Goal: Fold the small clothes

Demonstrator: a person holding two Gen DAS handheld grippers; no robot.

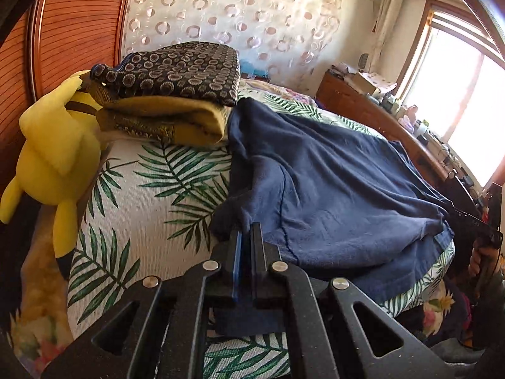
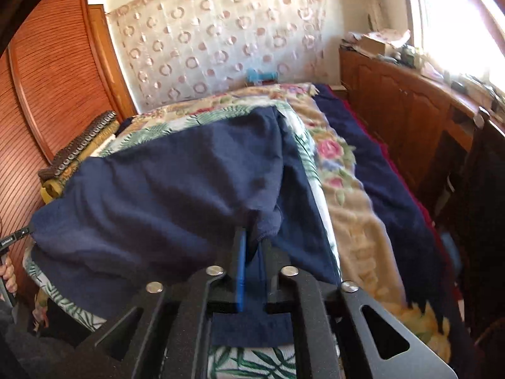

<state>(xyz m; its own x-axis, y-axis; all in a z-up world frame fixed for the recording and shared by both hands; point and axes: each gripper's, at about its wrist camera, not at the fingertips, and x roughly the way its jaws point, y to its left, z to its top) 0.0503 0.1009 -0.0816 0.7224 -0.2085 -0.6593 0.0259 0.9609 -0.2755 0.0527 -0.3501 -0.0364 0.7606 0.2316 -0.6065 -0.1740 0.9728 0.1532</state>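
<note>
A navy blue garment (image 1: 331, 183) lies spread over the leaf-print bed sheet (image 1: 151, 208). My left gripper (image 1: 247, 233) is shut on the garment's near left corner, which bunches up at the fingertips. In the right wrist view the same garment (image 2: 173, 173) stretches away to the left. My right gripper (image 2: 254, 237) stands slightly open; a bunched corner of the cloth sits at its tips and hangs loosely in the narrow gap. At the far left edge of that view a hand holds the other gripper.
A stack of folded clothes (image 1: 176, 94) and a yellow plush toy (image 1: 53, 154) sit at the bed's left. A floral blanket (image 2: 353, 208) covers the right side. A wooden cabinet (image 2: 410, 120) with clutter runs along the window.
</note>
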